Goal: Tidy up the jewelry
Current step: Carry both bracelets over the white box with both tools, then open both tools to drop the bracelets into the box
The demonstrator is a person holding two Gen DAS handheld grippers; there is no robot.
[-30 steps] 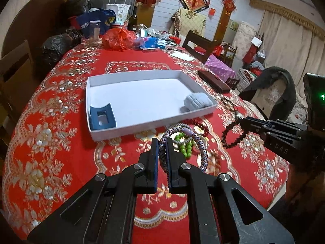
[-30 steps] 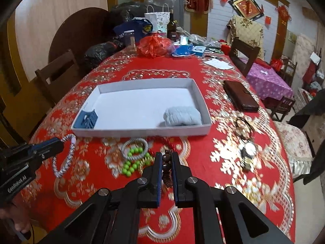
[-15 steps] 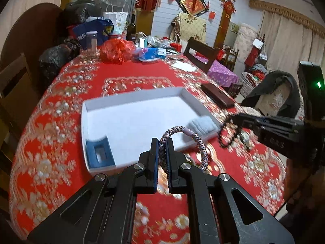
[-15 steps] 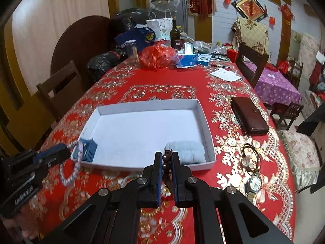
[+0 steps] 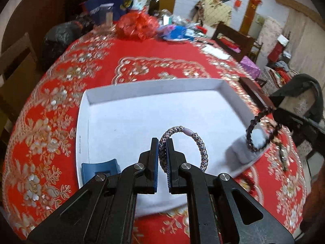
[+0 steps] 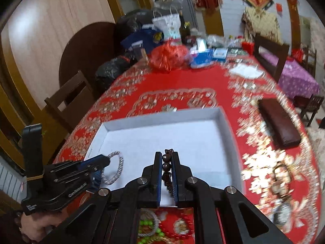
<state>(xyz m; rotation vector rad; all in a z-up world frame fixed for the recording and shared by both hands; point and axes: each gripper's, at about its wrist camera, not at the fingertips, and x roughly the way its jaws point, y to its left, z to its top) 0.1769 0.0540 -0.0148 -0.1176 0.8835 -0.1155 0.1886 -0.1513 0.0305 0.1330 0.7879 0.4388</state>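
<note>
Both wrist views look steeply down along their own fingers, close above the near edge of the white tray (image 5: 221, 85) on the red tablecloth (image 6: 182, 85), sharing the tray, cluttered far table end, and each other's gripper.

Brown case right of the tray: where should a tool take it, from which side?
Probably across its narrow width at mid-length, from above: the brown case lies flat on the red tablecloth, long and slim, with both long edges free.
</note>
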